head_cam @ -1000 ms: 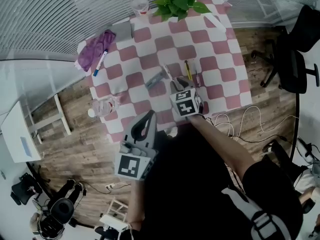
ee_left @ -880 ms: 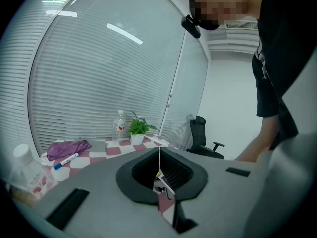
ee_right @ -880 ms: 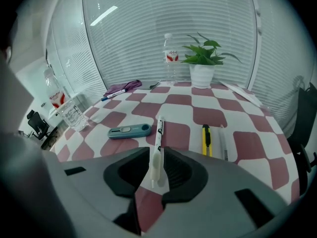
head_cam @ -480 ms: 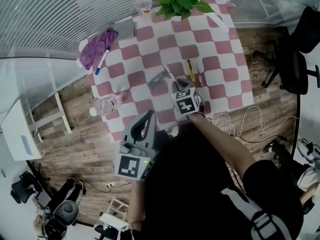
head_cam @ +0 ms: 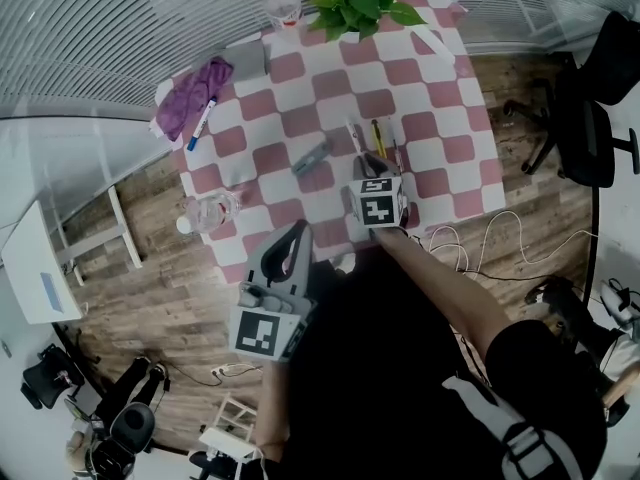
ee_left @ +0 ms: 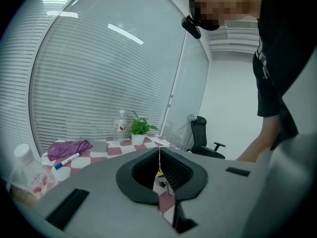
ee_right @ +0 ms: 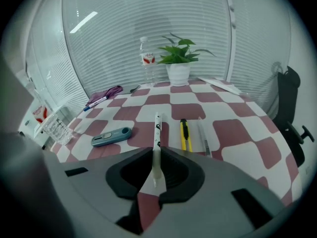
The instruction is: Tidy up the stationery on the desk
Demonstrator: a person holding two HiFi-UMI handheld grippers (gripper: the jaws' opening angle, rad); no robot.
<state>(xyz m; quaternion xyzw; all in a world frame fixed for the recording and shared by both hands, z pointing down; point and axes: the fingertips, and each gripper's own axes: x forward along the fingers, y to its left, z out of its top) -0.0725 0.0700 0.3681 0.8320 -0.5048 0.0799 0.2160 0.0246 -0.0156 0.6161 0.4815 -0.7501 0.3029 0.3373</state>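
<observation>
1. Now my right claw (ee_right: 156,158) has just been closing, and the white pen (ee_right: 157,133) stands between its jaws. The pads are clenched on its near end, and the rest of the pen points forward over the checked bench (head_cam: 440,118). I cannot tell whether the far tip touches the bench.
2. The pen is in line with the yellow cutter (ee_right: 184,134) and the thin clear pen (ee_right: 203,138), just to their left. The blue-grey tool (ee_right: 111,136) lies further left, apart from them.
3. To do this step well, I think the squeeze should be firm but gentle. The pen is thin and round and is gripped near one end, so it may roll or droop. I would set it down parallel to the cutter without pushing it.
4. My left claw (ee_left: 159,151) is clenched on nothing and hangs off the near corner of the bench.
5. The bottle (ee_right: 147,58) beside the plant (ee_right: 179,58) has a red label, and the pen has small dark marks. Both are too small to read.
</observation>
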